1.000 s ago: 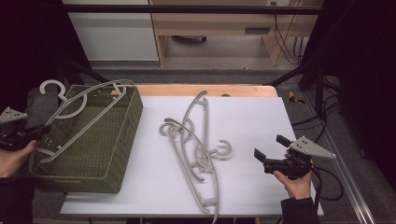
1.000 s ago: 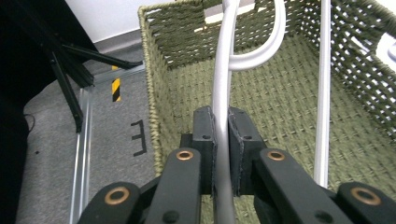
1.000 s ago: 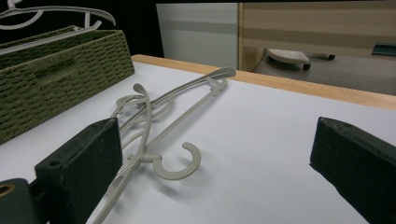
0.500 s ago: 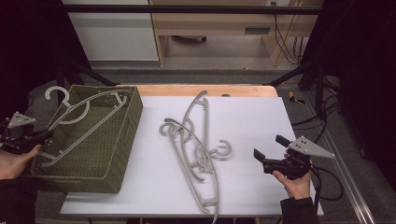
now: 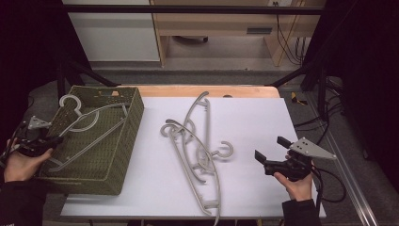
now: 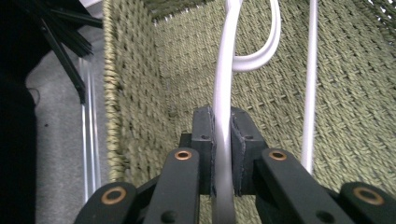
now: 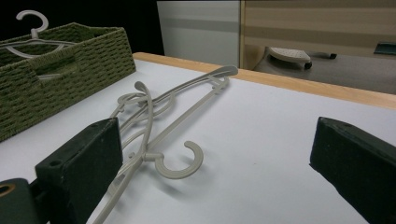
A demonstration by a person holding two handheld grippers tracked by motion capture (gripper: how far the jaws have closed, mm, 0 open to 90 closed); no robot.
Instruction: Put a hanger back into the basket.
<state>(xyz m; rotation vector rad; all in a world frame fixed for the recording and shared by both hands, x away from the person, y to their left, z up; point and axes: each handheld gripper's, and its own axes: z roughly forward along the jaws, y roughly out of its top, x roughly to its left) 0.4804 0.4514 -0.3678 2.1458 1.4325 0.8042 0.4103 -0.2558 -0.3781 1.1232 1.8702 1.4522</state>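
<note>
Your left gripper [image 5: 51, 140] at 9 o'clock: fingers clamped on white hanger [image 5: 89, 123], which lies tilted inside green basket [image 5: 123, 146], hook over far rim. Your right gripper [image 5: 273, 155] at 4 o'clock, fingers spread, empty. Hanger pile [image 5: 197, 150] mid-bench [image 5: 254, 117]; open white surface between pile and right gripper.

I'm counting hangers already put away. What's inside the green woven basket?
One pale hanger, clamped by the left hand-held gripper, slants into the green woven basket, hook poking over the rim. The near wall hides part of the basket floor.

Hanger [image 6: 223, 93] ends beyond the frame edges
</note>
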